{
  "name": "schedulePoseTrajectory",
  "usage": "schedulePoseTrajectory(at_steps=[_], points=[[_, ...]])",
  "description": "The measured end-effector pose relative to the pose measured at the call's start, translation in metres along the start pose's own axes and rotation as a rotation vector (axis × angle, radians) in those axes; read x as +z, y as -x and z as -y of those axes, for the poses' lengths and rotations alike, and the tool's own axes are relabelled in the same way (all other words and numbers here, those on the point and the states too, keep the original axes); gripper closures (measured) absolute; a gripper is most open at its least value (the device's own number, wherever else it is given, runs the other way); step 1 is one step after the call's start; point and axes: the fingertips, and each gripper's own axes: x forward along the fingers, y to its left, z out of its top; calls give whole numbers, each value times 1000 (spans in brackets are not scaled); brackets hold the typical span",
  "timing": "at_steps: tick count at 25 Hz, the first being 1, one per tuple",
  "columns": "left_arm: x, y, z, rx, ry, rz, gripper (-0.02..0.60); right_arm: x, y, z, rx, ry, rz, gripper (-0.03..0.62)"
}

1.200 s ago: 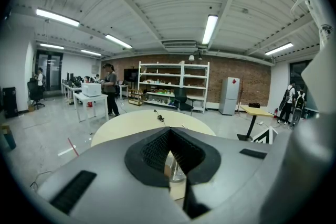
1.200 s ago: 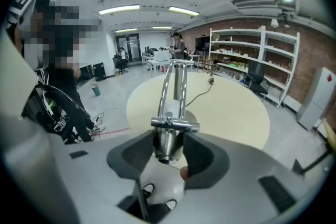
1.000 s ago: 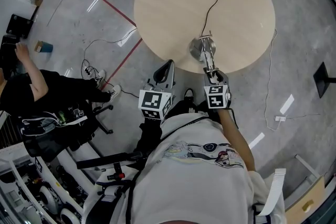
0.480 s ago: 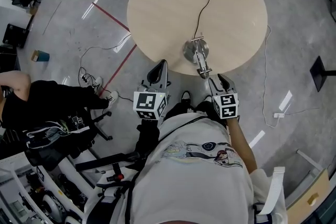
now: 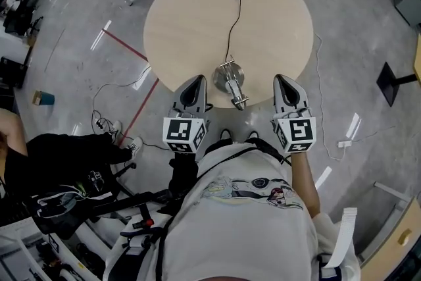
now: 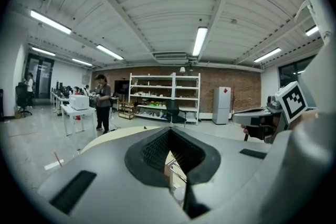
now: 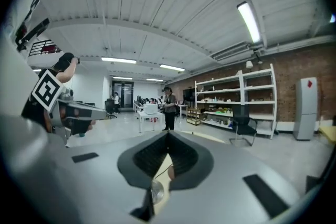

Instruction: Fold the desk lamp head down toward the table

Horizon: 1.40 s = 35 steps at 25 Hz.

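A silver desk lamp (image 5: 230,81) lies folded low at the near edge of the round wooden table (image 5: 191,16), its black cable (image 5: 231,23) running to the far side. My left gripper (image 5: 193,85) hangs shut to the left of the lamp, apart from it. My right gripper (image 5: 287,83) hangs to the lamp's right, also clear of it; its jaws have just closed with nothing between them. Both point roughly level across the room. In the left gripper view the shut jaws (image 6: 170,131) leave a slit showing the lamp (image 6: 176,166). The right gripper view (image 7: 168,136) shows the lamp head (image 7: 156,191) below.
A seated person in black (image 5: 66,154) is at the left, with floor cables (image 5: 108,125) and a red tape line (image 5: 128,46) nearby. A black stand base (image 5: 391,82) sits at the right. Shelves (image 6: 165,94) and a standing person (image 6: 102,107) are far off.
My right gripper came off the lamp, pulled back and rose to the right of it. The left gripper rose a little. The lamp lies folded where it was.
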Motion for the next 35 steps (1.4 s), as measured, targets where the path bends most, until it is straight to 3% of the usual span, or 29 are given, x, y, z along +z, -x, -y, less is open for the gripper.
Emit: schedulePoseTrajectory(at_steps=[13, 35], points=[[26, 0, 2, -6, 6, 55, 578, 49, 5, -1, 4, 7, 88, 589], [26, 9, 0, 19, 23, 65, 578, 60, 2, -12, 35, -4, 113, 589]])
